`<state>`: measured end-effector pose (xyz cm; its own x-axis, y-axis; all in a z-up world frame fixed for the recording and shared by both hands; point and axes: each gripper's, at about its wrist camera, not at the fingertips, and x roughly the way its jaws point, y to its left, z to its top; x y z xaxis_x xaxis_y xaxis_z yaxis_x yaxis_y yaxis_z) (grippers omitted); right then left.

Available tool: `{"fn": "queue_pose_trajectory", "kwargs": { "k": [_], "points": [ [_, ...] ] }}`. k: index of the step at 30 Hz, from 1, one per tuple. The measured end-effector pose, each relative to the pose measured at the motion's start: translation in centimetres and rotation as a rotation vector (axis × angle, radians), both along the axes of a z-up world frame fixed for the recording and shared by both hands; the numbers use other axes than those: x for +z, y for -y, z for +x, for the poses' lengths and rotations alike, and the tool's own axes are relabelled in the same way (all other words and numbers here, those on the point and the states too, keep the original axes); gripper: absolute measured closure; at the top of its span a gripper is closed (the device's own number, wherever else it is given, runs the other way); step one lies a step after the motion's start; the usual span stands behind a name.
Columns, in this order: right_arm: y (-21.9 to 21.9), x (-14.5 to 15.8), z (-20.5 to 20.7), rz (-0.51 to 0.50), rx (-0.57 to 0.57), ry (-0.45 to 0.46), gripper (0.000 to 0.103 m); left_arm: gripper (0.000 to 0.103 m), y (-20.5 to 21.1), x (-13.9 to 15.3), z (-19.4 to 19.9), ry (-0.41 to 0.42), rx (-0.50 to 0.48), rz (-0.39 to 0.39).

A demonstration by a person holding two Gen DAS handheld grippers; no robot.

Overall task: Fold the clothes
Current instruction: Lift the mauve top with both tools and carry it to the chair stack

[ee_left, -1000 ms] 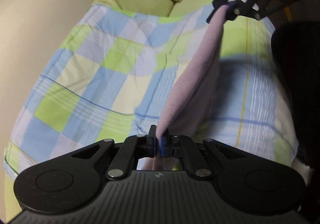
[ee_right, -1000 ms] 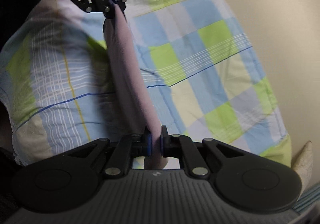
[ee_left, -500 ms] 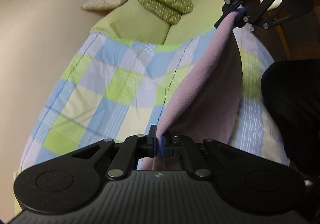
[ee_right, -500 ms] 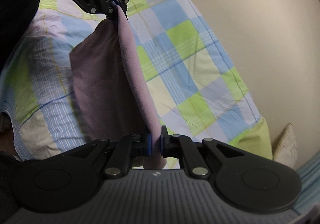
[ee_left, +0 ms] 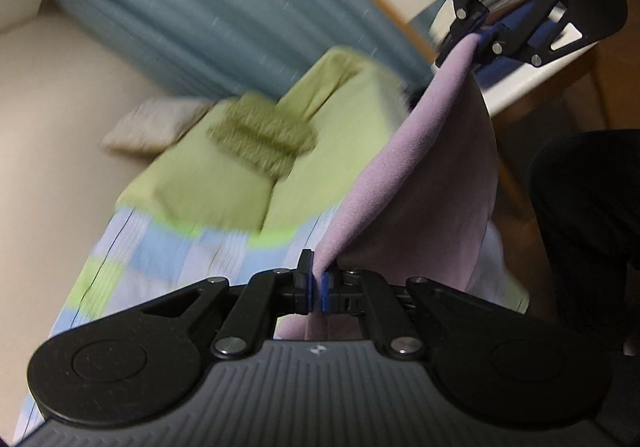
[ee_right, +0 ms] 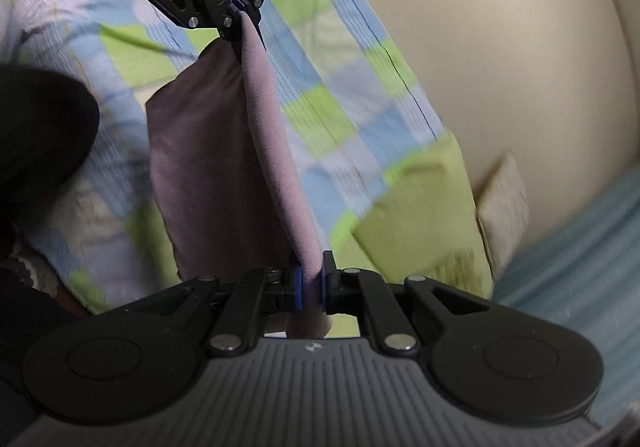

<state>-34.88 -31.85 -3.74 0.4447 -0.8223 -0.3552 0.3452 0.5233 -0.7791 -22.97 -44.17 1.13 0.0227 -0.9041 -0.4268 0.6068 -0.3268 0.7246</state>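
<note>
A mauve cloth (ee_left: 424,183) hangs stretched in the air between my two grippers, above the bed. My left gripper (ee_left: 318,287) is shut on one corner of it, the blue pads pinching the fabric. The right gripper (ee_left: 486,33) grips the far corner at the upper right of the left wrist view. In the right wrist view the right gripper (ee_right: 310,287) is shut on the cloth (ee_right: 224,151), whose top edge runs up to the left gripper (ee_right: 236,5). The rest of the cloth sags below that edge.
A checked blue, green and white bedspread (ee_right: 340,95) covers the bed, with green pillows (ee_left: 224,175) and a patterned cushion (ee_left: 260,135) at its head. A beige wall (ee_right: 500,47) runs along the far side, teal curtains (ee_left: 200,7) behind. A person's dark clothing (ee_left: 584,231) is close by.
Both grippers have risen with the cloth and tilted up, lifting it off the bedspread. The pillows, curtain and a desk have come into view.
</note>
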Motion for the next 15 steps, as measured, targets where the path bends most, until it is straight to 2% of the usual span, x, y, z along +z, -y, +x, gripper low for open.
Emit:
{"fn": "queue_pose_trajectory", "kwargs": {
  "k": [8, 12, 15],
  "points": [
    [-0.6, 0.4, -7.8, 0.110, -0.232, 0.051, 0.098, 0.102, 6.6, -0.4, -6.3, -0.014, -0.254, 0.078],
    [1.3, 0.9, -12.6, 0.167, -0.338, 0.115, 0.098, 0.102, 11.4, -0.7, -10.2, -0.006, -0.352, 0.107],
    [3.6, 1.4, -16.4, 0.163, -0.418, 0.147, 0.098, 0.102, 16.0, 0.1, -13.6, -0.002, -0.422, 0.096]
  ]
}}
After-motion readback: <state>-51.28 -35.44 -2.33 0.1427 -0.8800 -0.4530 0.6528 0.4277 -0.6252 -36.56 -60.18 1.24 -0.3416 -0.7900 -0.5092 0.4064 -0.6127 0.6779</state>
